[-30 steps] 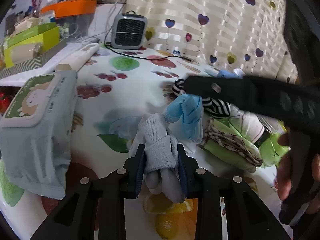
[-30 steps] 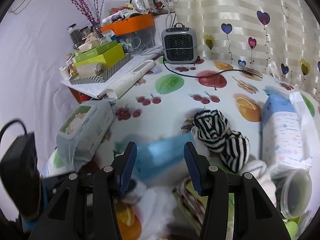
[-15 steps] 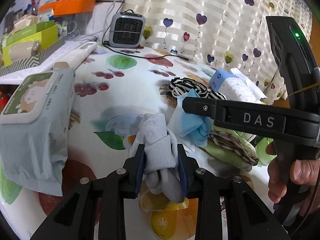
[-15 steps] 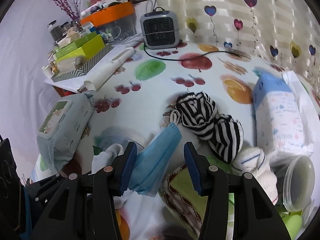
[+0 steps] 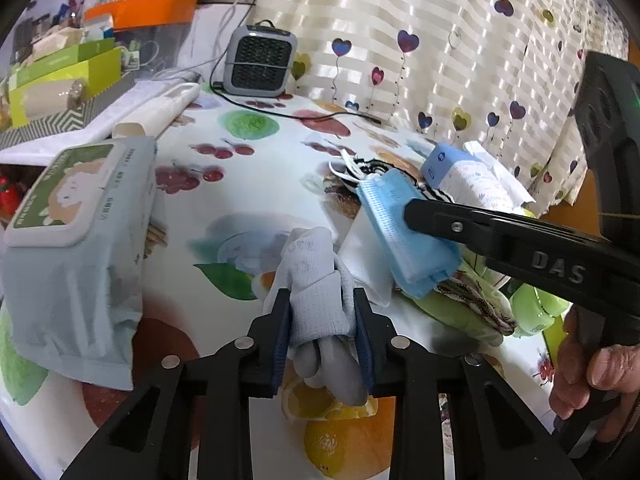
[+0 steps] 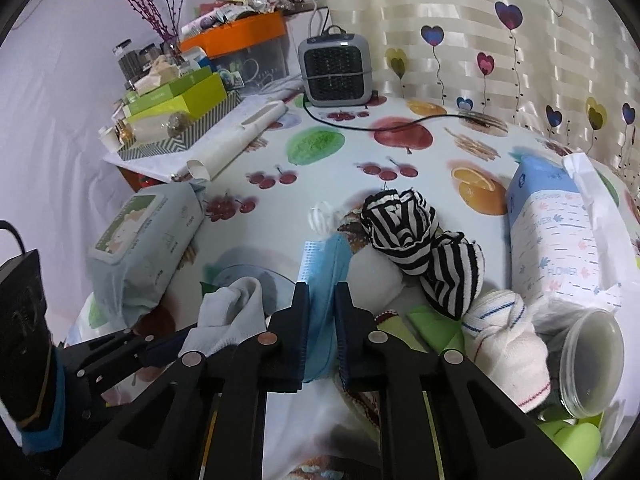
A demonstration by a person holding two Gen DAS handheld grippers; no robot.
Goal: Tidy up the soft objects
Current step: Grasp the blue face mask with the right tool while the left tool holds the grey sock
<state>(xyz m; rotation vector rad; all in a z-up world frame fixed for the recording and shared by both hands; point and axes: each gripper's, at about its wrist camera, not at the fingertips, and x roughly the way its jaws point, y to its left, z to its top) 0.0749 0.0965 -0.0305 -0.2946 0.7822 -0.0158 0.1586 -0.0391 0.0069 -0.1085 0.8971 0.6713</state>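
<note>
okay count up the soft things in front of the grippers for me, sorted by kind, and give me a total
Blue face mask, in the right gripper: 1
Pale grey sock bundle, in the left gripper: 1
Black-and-white striped sock balls: 2
White sock bundle with thin stripes: 1
Folded green cloth with patterned edge: 1
Total: 6

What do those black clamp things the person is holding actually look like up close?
Each gripper, left and right, is a matte black plastic frame with two flat fingers faced with dark blue pads, and round silver pins at the joints. The right one's arm bears raised letters "DAS", and its chunky black handle shows a small green light. A blue band edges the left one's black body.
</note>
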